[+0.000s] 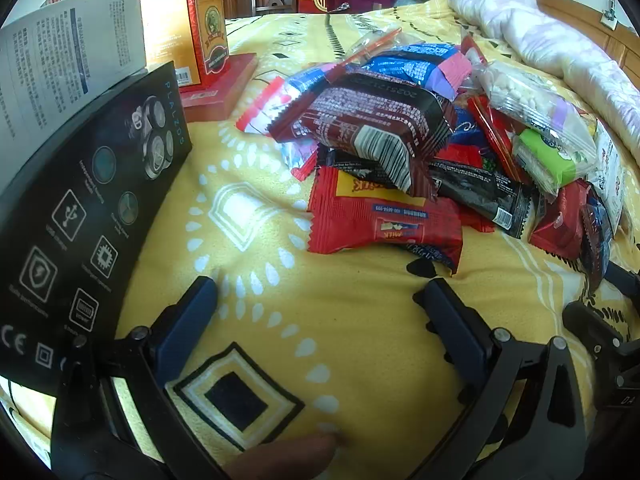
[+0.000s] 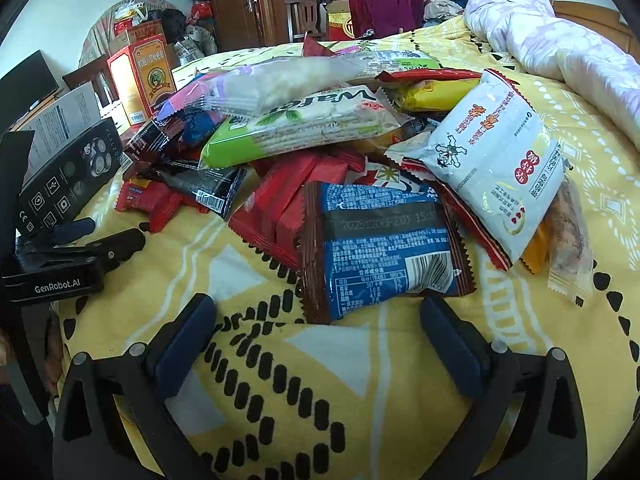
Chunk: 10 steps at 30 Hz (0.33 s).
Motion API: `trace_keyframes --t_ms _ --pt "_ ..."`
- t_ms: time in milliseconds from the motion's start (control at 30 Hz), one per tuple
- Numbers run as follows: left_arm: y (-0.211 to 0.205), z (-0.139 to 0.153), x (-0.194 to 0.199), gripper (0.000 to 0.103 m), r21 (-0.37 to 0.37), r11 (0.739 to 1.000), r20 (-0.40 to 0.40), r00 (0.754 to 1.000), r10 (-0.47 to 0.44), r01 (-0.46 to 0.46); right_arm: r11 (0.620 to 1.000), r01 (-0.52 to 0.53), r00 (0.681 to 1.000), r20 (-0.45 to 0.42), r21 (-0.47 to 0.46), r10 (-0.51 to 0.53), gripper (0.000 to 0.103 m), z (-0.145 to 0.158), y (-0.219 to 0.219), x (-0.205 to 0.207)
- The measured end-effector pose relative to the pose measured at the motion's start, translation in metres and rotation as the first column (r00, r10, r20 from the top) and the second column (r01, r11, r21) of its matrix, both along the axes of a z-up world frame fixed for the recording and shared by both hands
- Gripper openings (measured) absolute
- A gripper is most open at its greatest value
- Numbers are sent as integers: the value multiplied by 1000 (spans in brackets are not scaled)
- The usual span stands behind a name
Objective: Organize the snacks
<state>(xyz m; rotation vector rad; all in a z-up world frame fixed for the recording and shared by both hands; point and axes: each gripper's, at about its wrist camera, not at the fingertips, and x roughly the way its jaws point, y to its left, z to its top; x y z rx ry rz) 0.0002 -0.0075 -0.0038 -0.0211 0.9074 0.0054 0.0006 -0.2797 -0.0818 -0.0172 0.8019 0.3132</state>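
Note:
A pile of snack packets [image 1: 420, 148] lies on a yellow patterned bedspread [image 1: 320, 320]. In the left wrist view a dark red packet [image 1: 368, 120] tops the pile and a red packet [image 1: 380, 220] lies nearest. My left gripper [image 1: 320, 292] is open and empty, just short of that red packet. In the right wrist view the pile [image 2: 360, 152] shows a blue and brown packet [image 2: 380, 240] in front, a white packet [image 2: 500, 160] and a green wafer pack [image 2: 296, 128]. My right gripper [image 2: 320, 308] is open and empty, close to the blue packet. The left gripper [image 2: 80, 248] shows at the left there.
A black box [image 1: 92, 220], a white box [image 1: 68, 64] and a red-and-orange carton [image 1: 188, 20] stand along the left of the pile. A rolled lilac quilt [image 1: 560, 40] lies at the far right. Chairs and clothes stand behind the bed [image 2: 320, 4].

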Motion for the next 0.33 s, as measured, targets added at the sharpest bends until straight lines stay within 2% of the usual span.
trace_keyframes --t_ms 333 --pt "0 0 0 103 -4 1000 3 1000 -4 4 1000 1 1000 -3 -3 -1 103 -2 2 1"
